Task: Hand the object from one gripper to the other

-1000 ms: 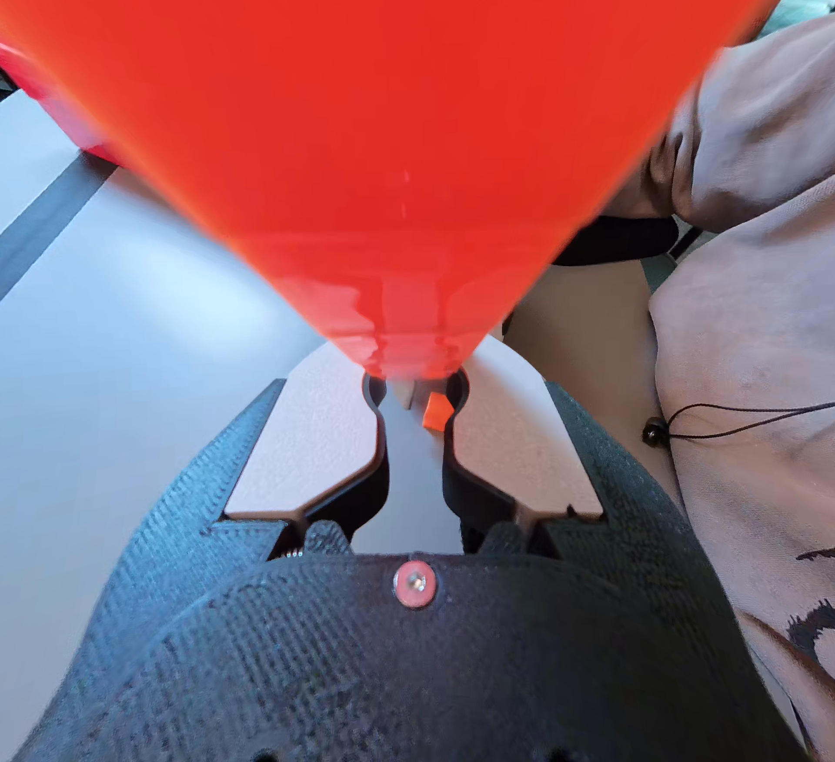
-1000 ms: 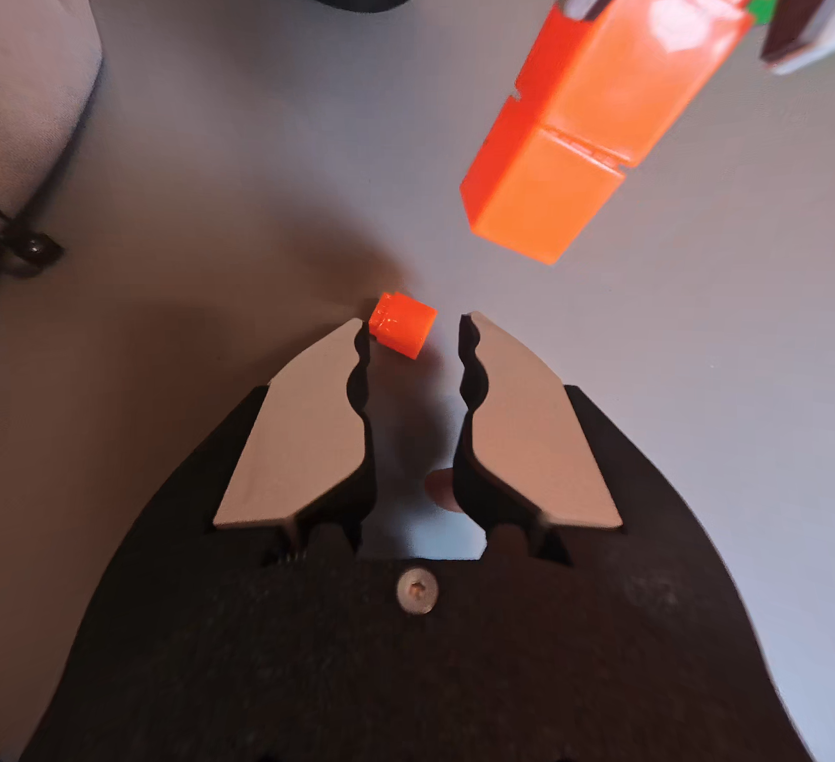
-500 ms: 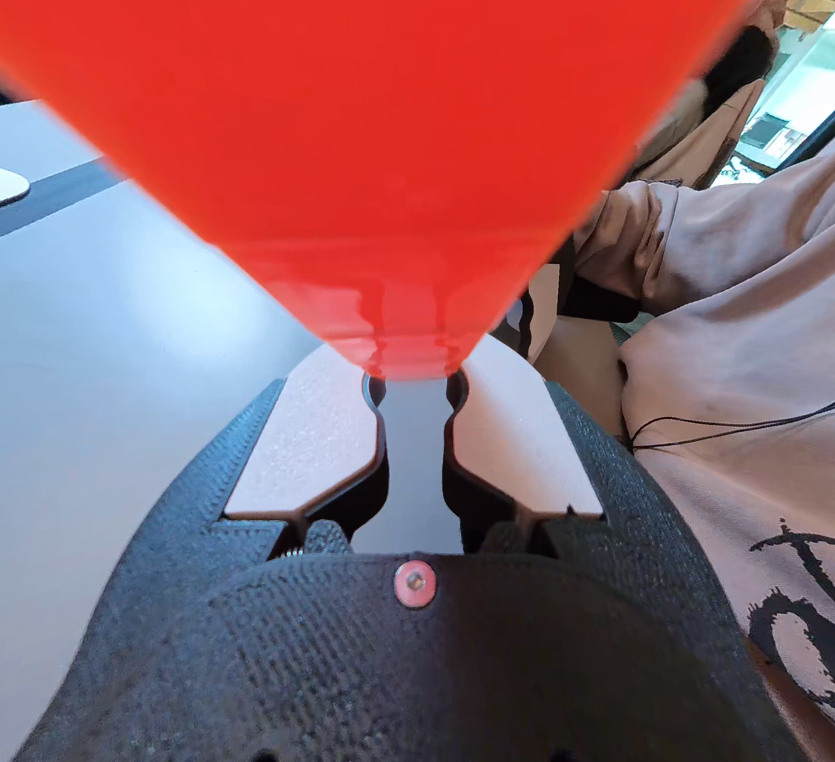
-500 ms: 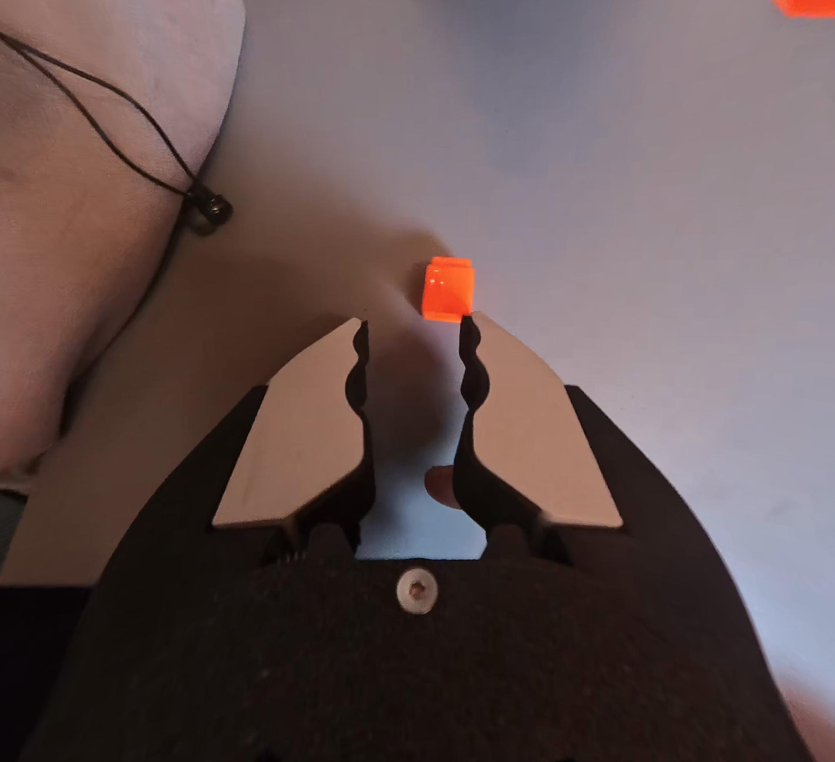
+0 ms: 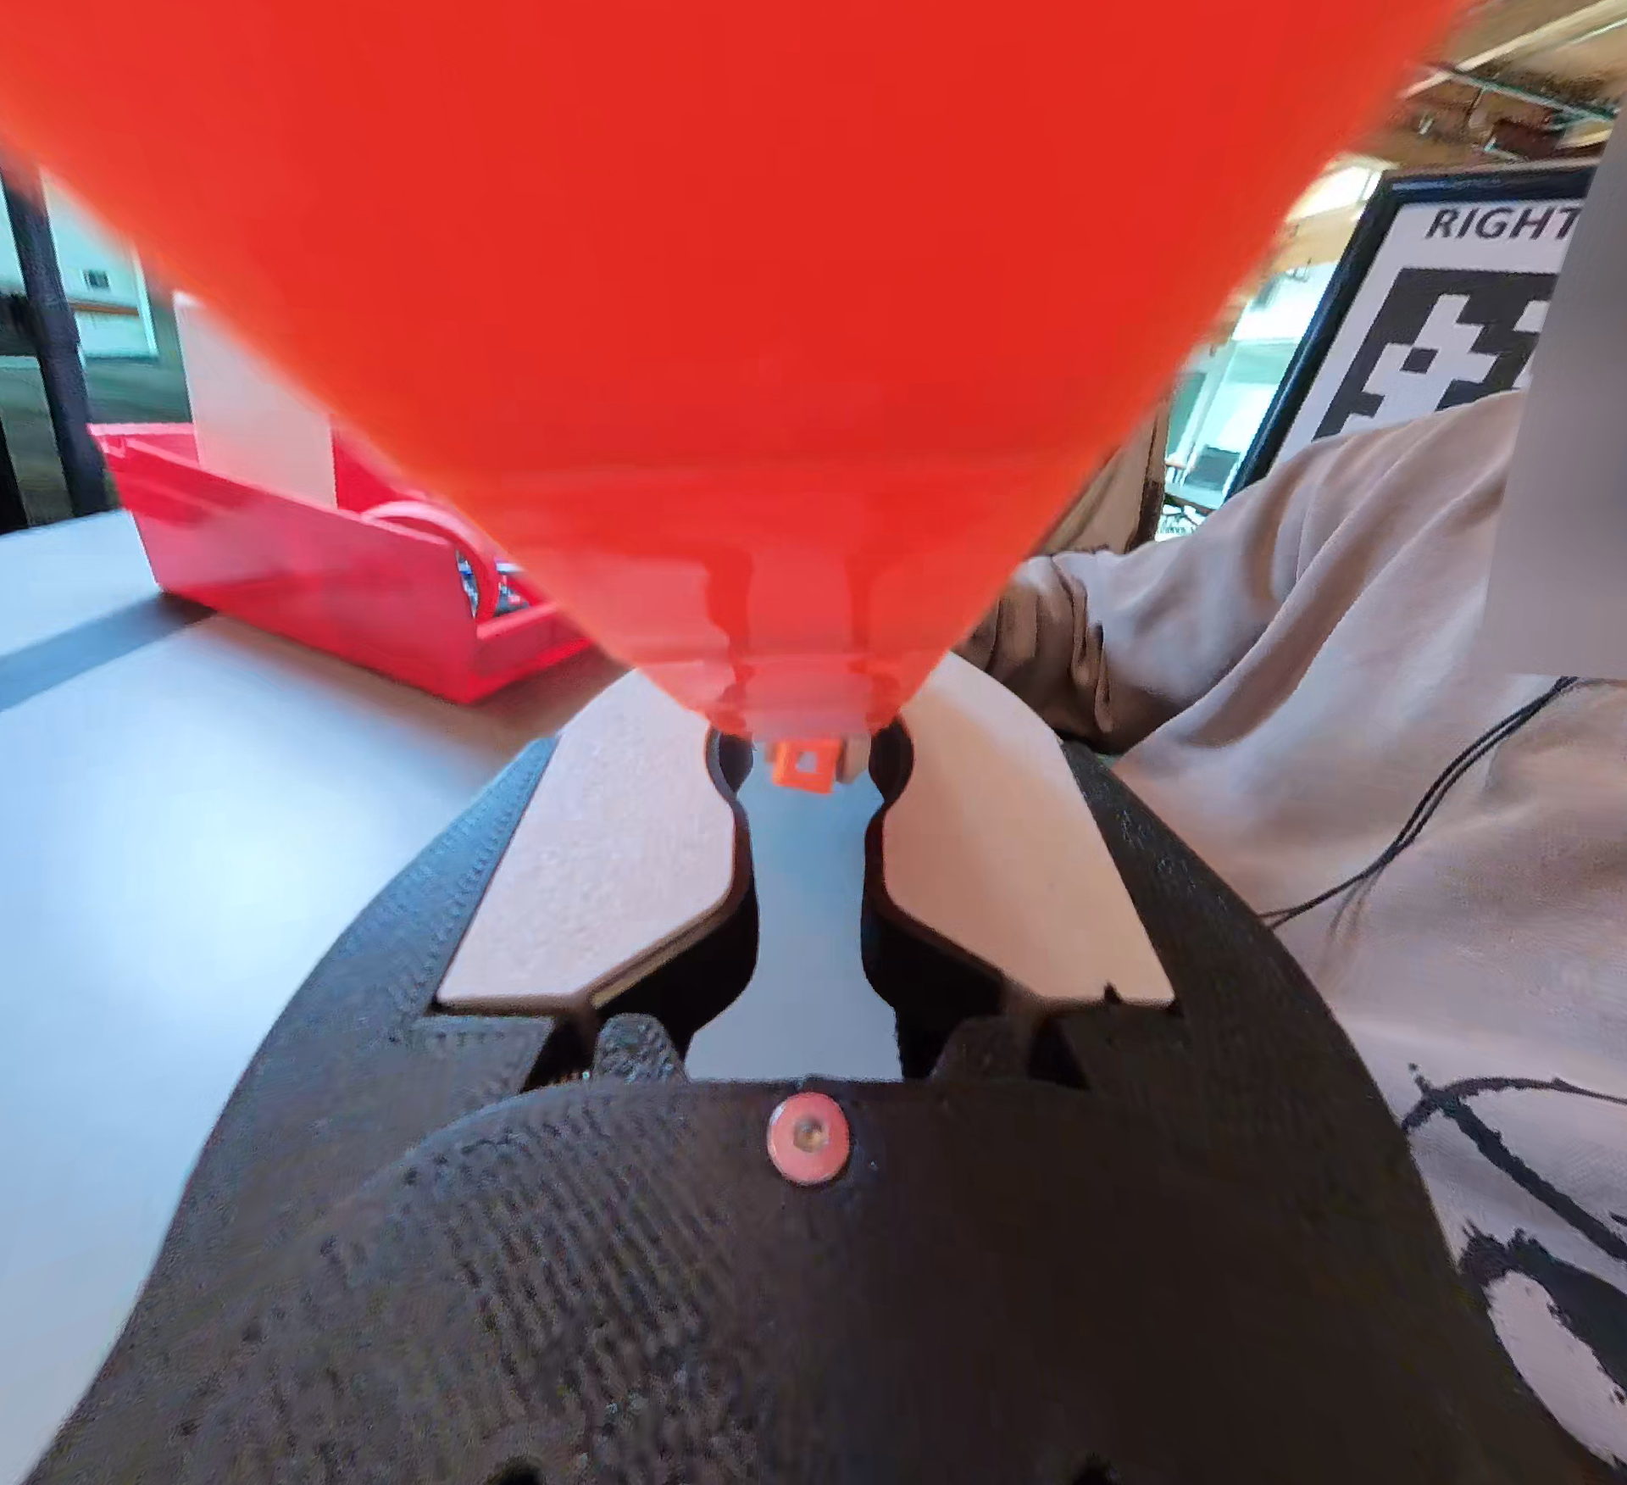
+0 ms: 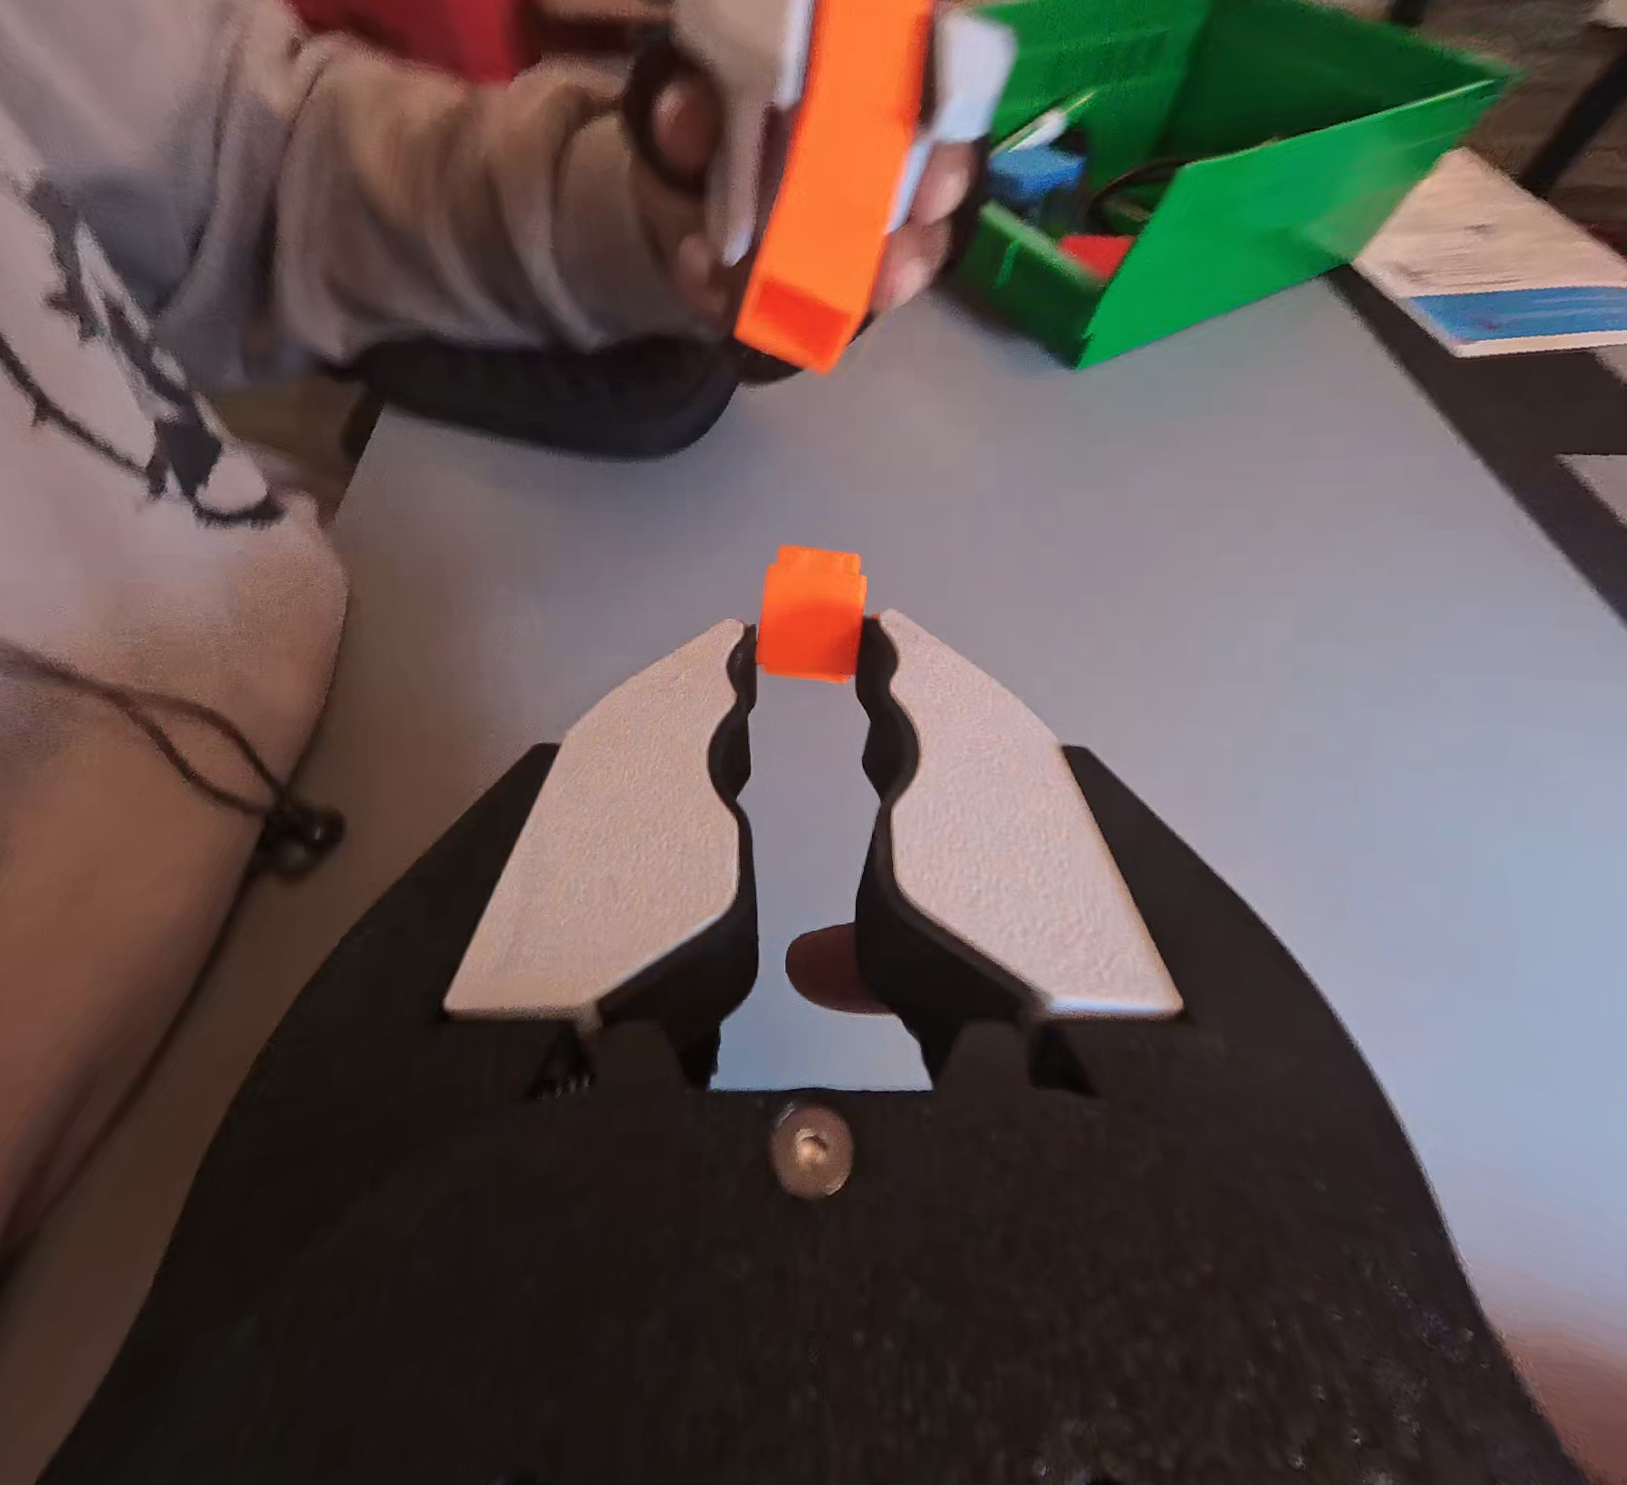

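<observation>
I see a pale grey desk [image 6: 1144, 562] under both tools, with a green bin [image 6: 1233, 148] far ahead and to the right of my right tool and a red tray [image 5: 334, 562] ahead and to the left of my left tool.

My right tool [image 6: 808, 637] has its tips pressed against the two sides of a small orange cube [image 6: 810, 632], pinching it right at the fingertips; I cannot tell if the cube rests on the desk or is lifted clear of it. The same cube [image 5: 803, 765] shows in the left wrist view as a small orange piece just past the tips of the left tool.

My left tool [image 5: 806, 725] is clamped on a long orange block [image 5: 748, 210], which fills most of its view. From the right wrist view, that orange block [image 6: 845, 122] hangs tilted, well ahead of and above the right tool, gripped between the left tool's pale fingers [image 6: 964, 78], with a hand [image 6: 695, 131] and a beige sleeve [image 6: 396, 166] behind it. The block and the cube are apart.
</observation>
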